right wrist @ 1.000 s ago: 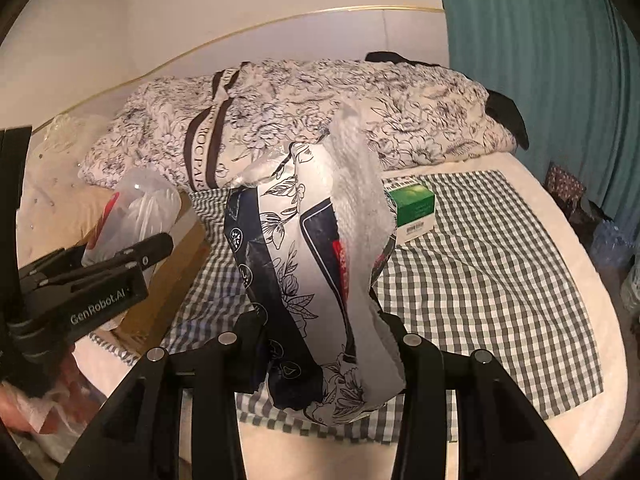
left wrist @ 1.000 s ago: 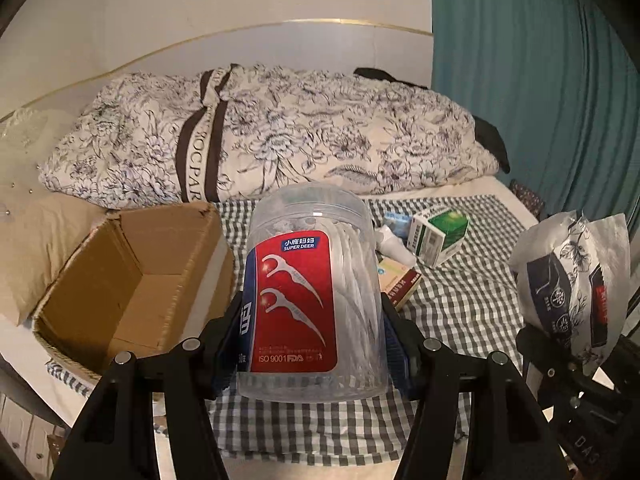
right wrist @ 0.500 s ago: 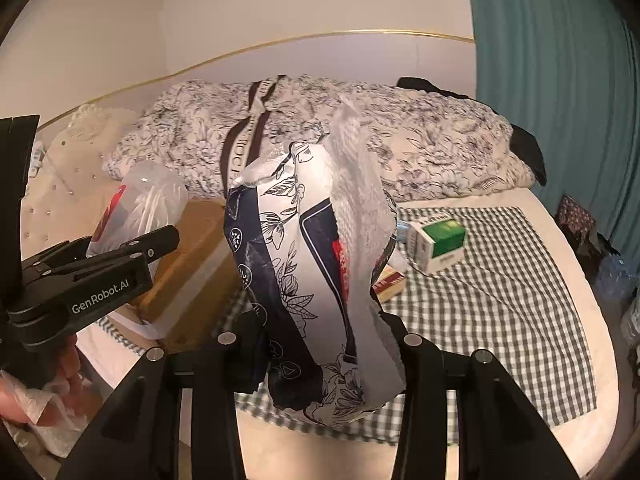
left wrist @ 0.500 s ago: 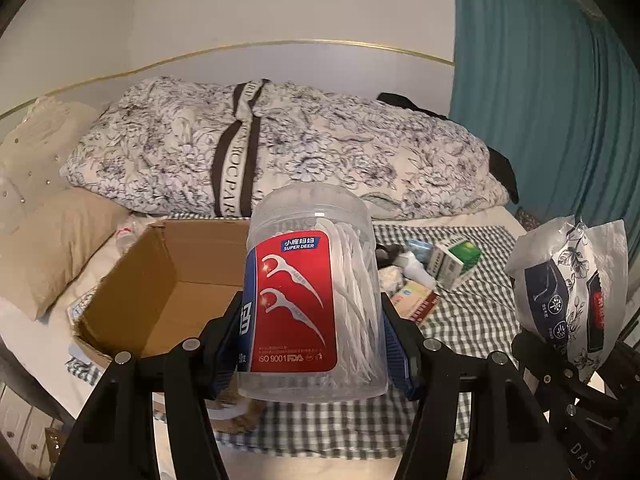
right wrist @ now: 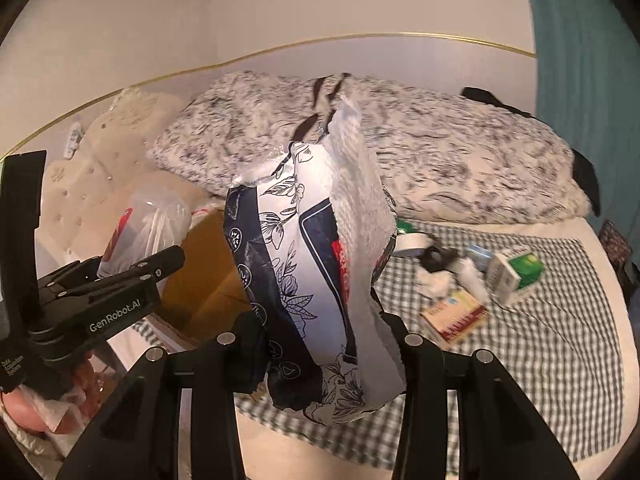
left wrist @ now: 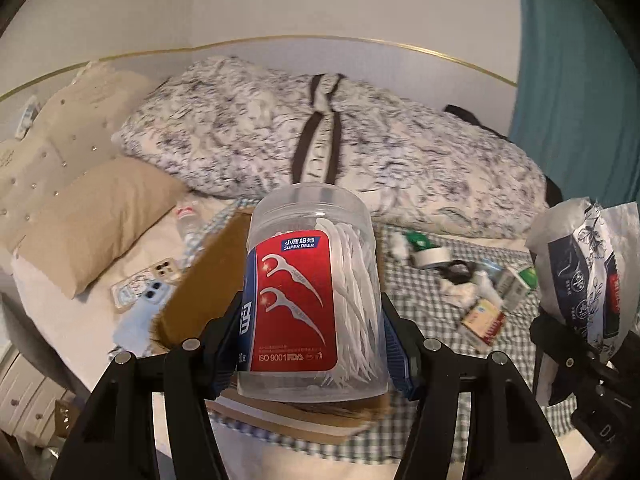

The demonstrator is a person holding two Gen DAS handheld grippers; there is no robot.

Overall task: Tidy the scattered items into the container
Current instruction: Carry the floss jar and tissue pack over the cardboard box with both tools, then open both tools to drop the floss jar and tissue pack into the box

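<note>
Left gripper [left wrist: 314, 340] clamps a clear round plastic floss-pick jar [left wrist: 312, 292] with a glossy red label, centre of the left wrist view, upright, white picks packed inside; black fingers with blue pads [left wrist: 394, 344] press both sides. The jar hangs in front of the brown corrugated cardboard box [left wrist: 200, 280], which sits lower centre-left on the bed, its inner walls showing. Right gripper [right wrist: 320, 344] pinches a crinkled soft plastic pack [right wrist: 320, 272], navy and white with floral print and a red patch, top edge torn and ragged, centre of the right wrist view, held tilted above the grey-white gingham cloth [right wrist: 540, 340]. Loose on the cloth, right of centre: green-and-white carton [right wrist: 520, 276], flat red-and-cream booklet-like box [right wrist: 456, 316], white tape roll [right wrist: 412, 242], small black object [right wrist: 440, 258] too blurred to name, white crumpled wads nearby. Lumpy floral duvet [left wrist: 320, 148] across the upper middle, tan pillow [left wrist: 88, 220] at left, two phones [left wrist: 148, 284] in cases lying just left of the box, a clear water bottle [left wrist: 188, 220] beside the pillow. Teal curtain [left wrist: 580, 80] at right edge.
</note>
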